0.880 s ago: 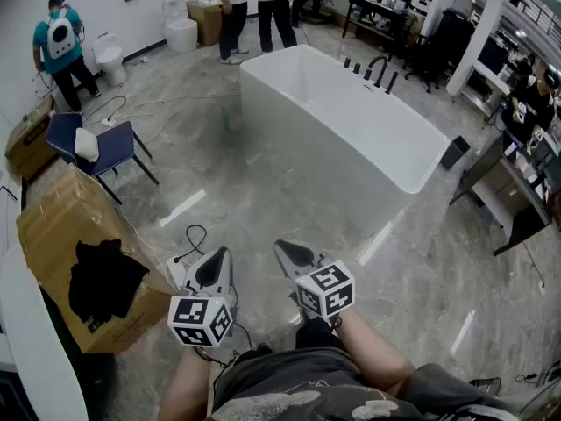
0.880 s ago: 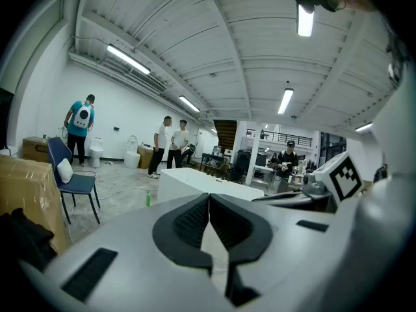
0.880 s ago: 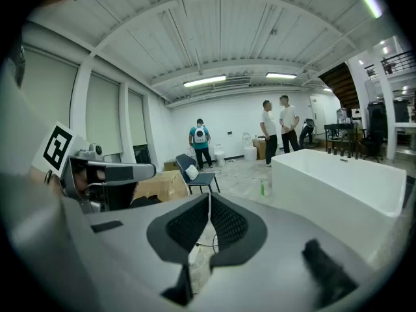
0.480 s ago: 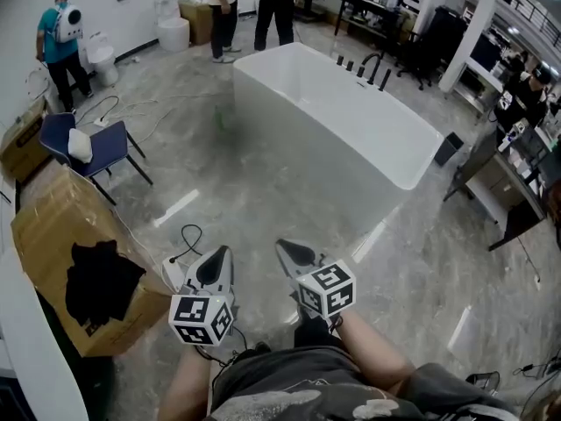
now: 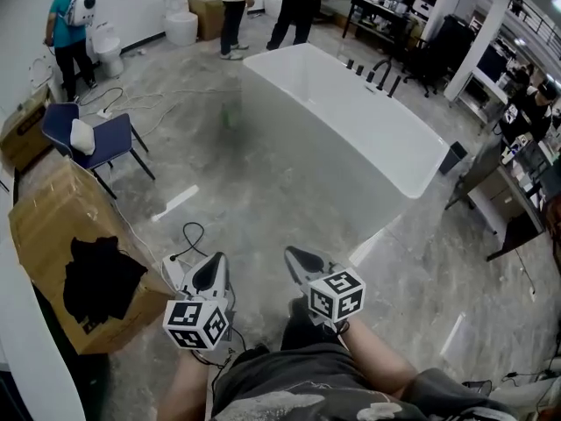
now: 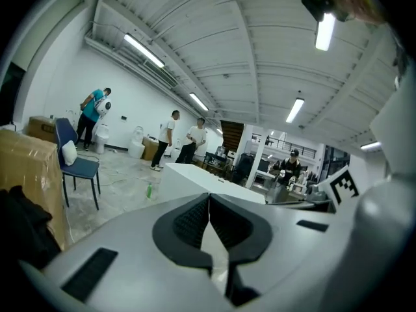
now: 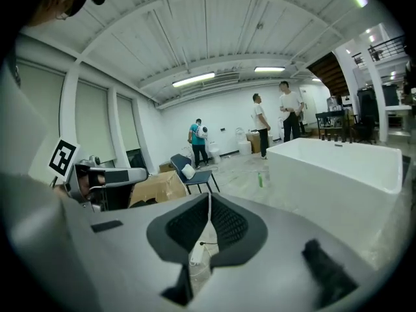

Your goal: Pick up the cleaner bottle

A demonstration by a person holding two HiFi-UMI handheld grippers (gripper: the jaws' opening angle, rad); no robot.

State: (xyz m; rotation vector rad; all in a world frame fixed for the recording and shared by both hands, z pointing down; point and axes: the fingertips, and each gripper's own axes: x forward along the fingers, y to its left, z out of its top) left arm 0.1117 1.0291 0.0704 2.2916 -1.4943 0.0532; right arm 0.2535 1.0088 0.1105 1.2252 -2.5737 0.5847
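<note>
The cleaner bottle (image 5: 227,117) is a small green bottle standing on the grey floor, far ahead, left of the white bathtub (image 5: 412,178). It shows as a tiny green shape in the left gripper view (image 6: 149,190) and in the right gripper view (image 7: 260,179). My left gripper (image 5: 215,267) and right gripper (image 5: 299,260) are held side by side close to my body, well short of the bottle. Both have their jaws together with nothing between them, as the left gripper (image 6: 209,201) and right gripper (image 7: 208,204) show in their own views.
A cardboard box (image 5: 61,226) with a black cloth stands at the left, with a blue chair (image 5: 92,143) behind it. A white power strip and cable (image 5: 180,253) lie by the left gripper. Several people (image 5: 235,7) stand at the back near toilets (image 5: 182,26). Desks (image 5: 504,200) line the right.
Both grippers sit slightly lower in the head view than before and stay shut. The people at the back have shifted a little.
</note>
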